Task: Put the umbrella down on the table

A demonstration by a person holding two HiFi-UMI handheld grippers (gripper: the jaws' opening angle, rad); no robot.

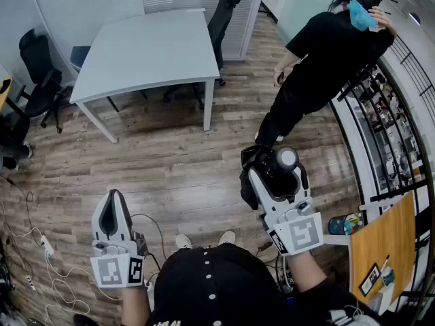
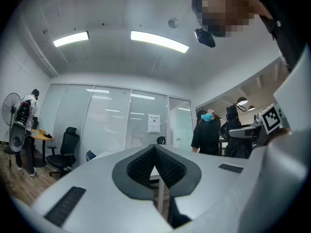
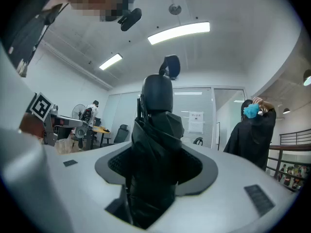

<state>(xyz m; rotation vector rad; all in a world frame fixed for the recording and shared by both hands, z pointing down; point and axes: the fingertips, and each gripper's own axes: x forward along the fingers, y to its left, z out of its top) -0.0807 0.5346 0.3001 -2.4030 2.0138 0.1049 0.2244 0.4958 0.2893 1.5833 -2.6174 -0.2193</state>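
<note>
A folded black umbrella (image 1: 266,175) with a rounded grey handle end (image 1: 286,158) stands upright between the jaws of my right gripper (image 1: 270,176), which is shut on its bundled fabric. In the right gripper view the umbrella (image 3: 156,144) fills the middle, its handle (image 3: 157,93) pointing up, the right gripper (image 3: 158,166) clamped on its body. My left gripper (image 1: 114,197) is held low at the left, shut with nothing in it; its jaws meet at the tip (image 2: 155,150). The white table (image 1: 146,46) stands well ahead, across the wooden floor.
A person in black (image 1: 319,60) stands ahead on the right, next to shelving (image 1: 397,134). Black office chairs stand behind the table (image 1: 224,12) and at the left (image 1: 37,80). Cables (image 1: 41,250) lie on the floor at the left. An orange board (image 1: 384,243) is at the lower right.
</note>
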